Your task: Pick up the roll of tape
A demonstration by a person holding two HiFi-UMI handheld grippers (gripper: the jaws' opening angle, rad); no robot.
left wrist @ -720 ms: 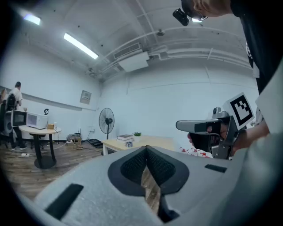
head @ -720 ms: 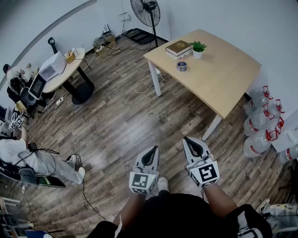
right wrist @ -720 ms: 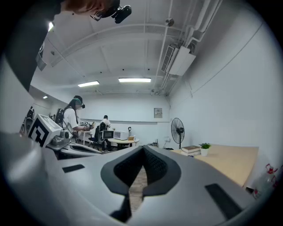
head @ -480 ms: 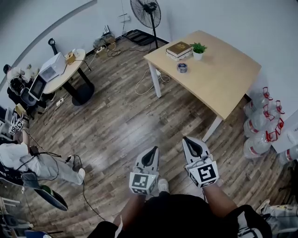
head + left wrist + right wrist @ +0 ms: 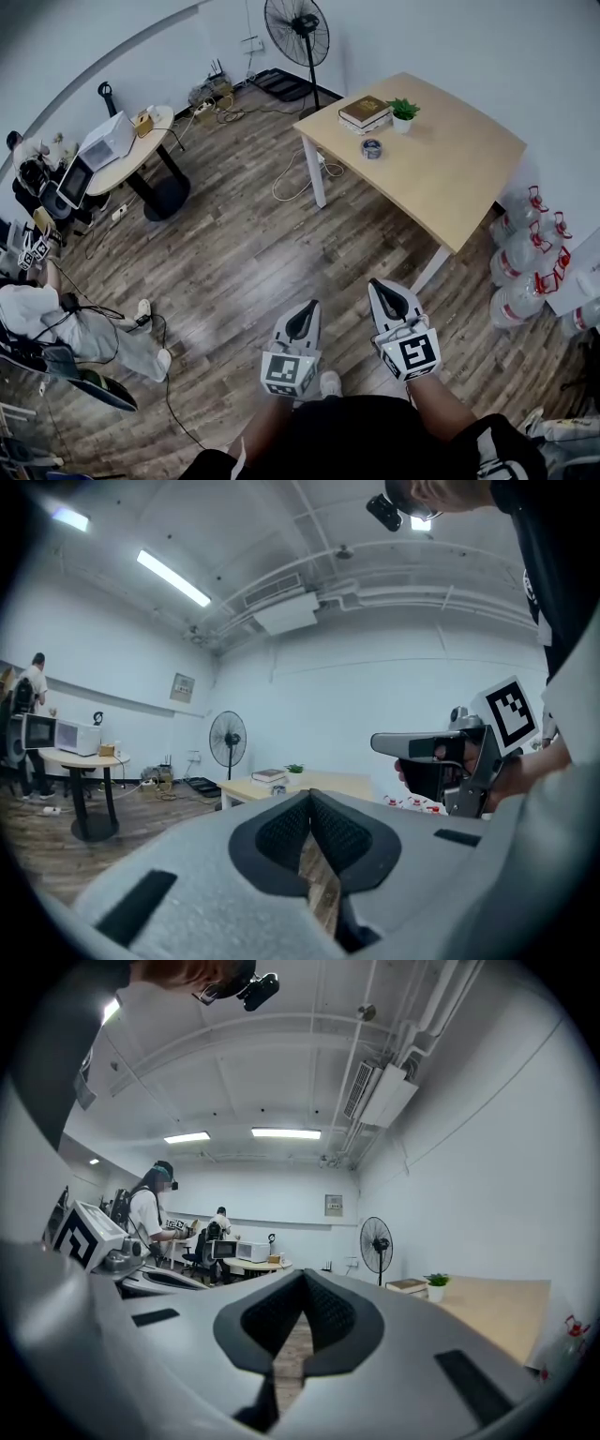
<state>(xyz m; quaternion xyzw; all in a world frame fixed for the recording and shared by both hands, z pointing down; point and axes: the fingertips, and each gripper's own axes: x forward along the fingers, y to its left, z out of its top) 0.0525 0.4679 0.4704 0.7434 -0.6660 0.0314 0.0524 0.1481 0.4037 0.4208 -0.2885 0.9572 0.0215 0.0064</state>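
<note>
The roll of tape [image 5: 372,148] lies on the light wooden table [image 5: 450,159] at the far right of the head view, next to a stack of books [image 5: 365,112] and a small potted plant [image 5: 404,112]. Both grippers hang over the wooden floor close to the person's body, well short of the table. My left gripper [image 5: 309,307] is shut with nothing in it. My right gripper [image 5: 377,284] is shut too and holds nothing. In the left gripper view the table [image 5: 328,782] is far ahead, and the tape is too small to make out.
A standing fan [image 5: 298,30] is behind the table. Water bottles [image 5: 525,258] crowd the floor at the right. A round table [image 5: 122,150] with a microwave [image 5: 105,138] is at the left, where people sit. Cables [image 5: 295,173] trail on the floor.
The view has shifted a little toward the table. The seated person at the left has moved their legs. Both grippers stay shut in the same pose.
</note>
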